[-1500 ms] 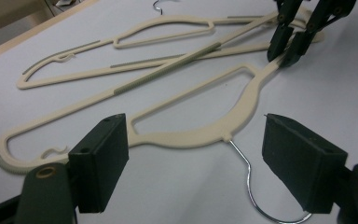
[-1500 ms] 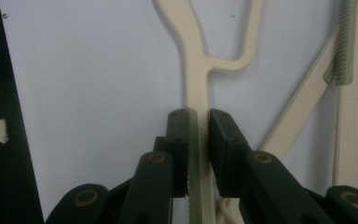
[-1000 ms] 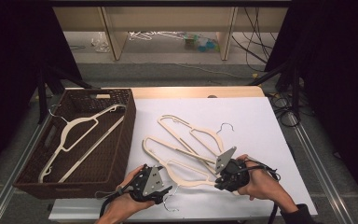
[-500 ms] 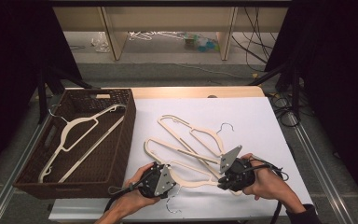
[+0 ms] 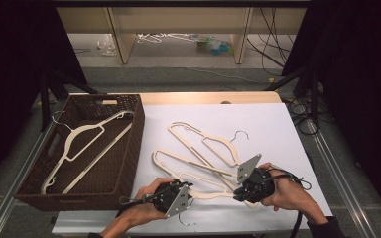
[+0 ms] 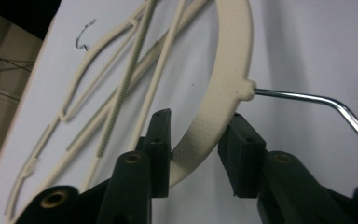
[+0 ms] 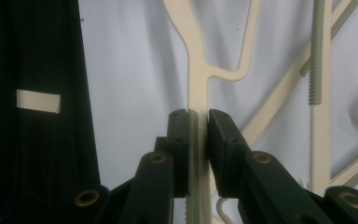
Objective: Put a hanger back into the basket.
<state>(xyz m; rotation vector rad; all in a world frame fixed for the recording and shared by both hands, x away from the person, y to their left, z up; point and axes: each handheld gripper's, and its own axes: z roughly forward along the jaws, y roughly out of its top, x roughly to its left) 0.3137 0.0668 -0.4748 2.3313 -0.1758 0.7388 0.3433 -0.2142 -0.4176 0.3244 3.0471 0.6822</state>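
Two cream plastic hangers lie overlapping on the white table top (image 5: pixel 278 134). The near hanger (image 5: pixel 193 162) is held at both ends. My right gripper (image 5: pixel 240 191) is shut on one of its thin arms; in the right gripper view (image 7: pixel 198 116) both pads press that ribbed arm (image 7: pixel 198 70). My left gripper (image 5: pixel 186 191) stands open around the near hanger's curved neck (image 6: pixel 223 93), next to its metal hook (image 6: pixel 307 99). The neck touches one pad, with a gap at the other. The far hanger (image 5: pixel 203 141) lies free.
A dark wicker basket (image 5: pixel 129 148) stands at the table's left with a third cream hanger (image 5: pixel 87 131) inside. The table's front edge runs just below both hands. A dark blurred shape (image 7: pixel 37 116) stands at the left of the right gripper view.
My left gripper has slid right and forward until its jaws stand around the near hanger's neck. The right gripper has stayed clamped on the hanger and shifted only slightly.
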